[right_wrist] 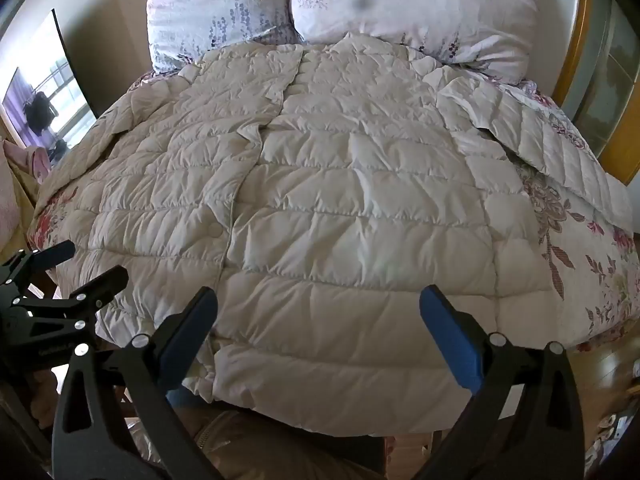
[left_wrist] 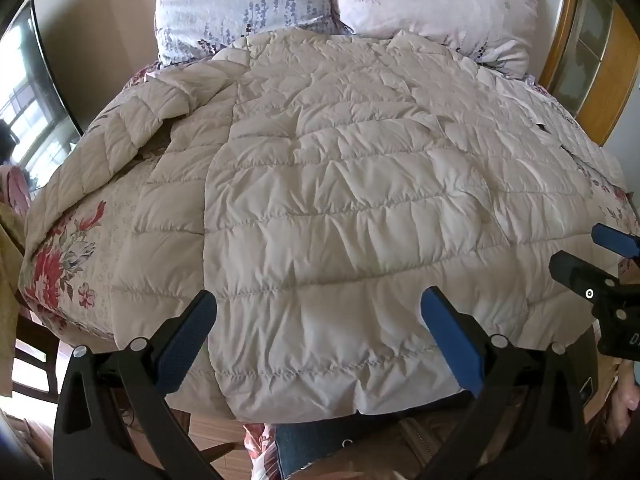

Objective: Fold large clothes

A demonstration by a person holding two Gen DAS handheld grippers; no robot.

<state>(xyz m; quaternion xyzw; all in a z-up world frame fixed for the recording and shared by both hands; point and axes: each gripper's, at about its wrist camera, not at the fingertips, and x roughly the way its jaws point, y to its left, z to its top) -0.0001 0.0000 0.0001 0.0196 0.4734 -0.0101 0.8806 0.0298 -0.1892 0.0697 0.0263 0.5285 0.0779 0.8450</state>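
A cream quilted down coat point(left_wrist: 320, 184) lies spread flat, front up, over a bed covered by a floral bedspread point(left_wrist: 68, 252), its hem hanging at the near edge and its collar reaching the two pillows at the far end. Going left to right: the coat's left sleeve point(left_wrist: 132, 128) is bent and lies at the far left, then comes the front placket with a snap button point(right_wrist: 216, 230), then the broad right panel, and at the far right the other sleeve point(right_wrist: 532, 136) stretches out over the flowers. The left gripper point(left_wrist: 320, 340) hovers above the near hem with its blue-padded fingers spread wide and nothing between them; the right gripper point(right_wrist: 320, 340) hangs just beside it to the right, equally spread and empty. Both tilt steeply down at the hem, which reads as a survey before the first grasp; no fold appears to be made yet. Laid out flat like this, the coat offers clear edges and sleeves to pinch. The bed is soft, so the puffy fabric will likely compress and slide. Pale floral pillows point(left_wrist: 244, 4) lean at the head, a window point(right_wrist: 44, 96) lights the left wall, and a wooden cabinet point(left_wrist: 592, 52) with glass panes stands at the right.
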